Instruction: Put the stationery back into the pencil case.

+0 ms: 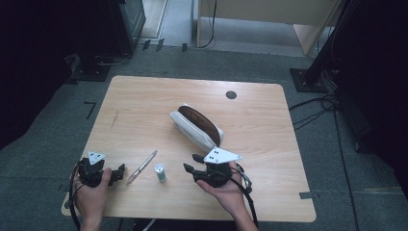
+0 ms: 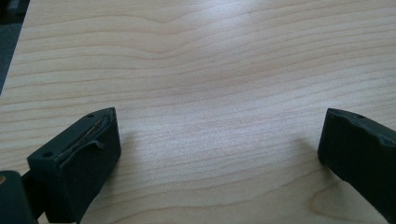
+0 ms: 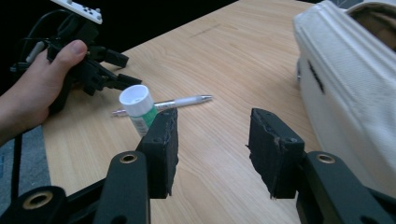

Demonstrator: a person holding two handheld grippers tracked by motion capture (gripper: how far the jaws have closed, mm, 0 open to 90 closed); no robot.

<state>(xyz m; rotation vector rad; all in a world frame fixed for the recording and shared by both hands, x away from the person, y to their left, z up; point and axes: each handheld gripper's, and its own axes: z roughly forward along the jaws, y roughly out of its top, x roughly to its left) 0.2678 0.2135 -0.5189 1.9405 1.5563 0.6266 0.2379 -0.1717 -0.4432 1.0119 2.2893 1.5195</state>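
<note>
Both my grippers, left (image 1: pixel 117 172) and right (image 1: pixel 191 162), gape over bare table (image 1: pixel 144 110), glue stick (image 3: pixel 138 108) and pen (image 3: pixel 173 103) between them, pouch (image 3: pixel 345 88) beside the right.

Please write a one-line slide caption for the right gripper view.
Open right tool over the table, facing glue stick and pen, beside white pouch.

Your left gripper (image 2: pixel 219 144) is holding its jaws wide apart over bare wooden table (image 2: pixel 210 60), nothing between them.

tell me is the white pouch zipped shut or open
Open. The white pouch gapes along its top in the high view, showing its brown inside.
</note>
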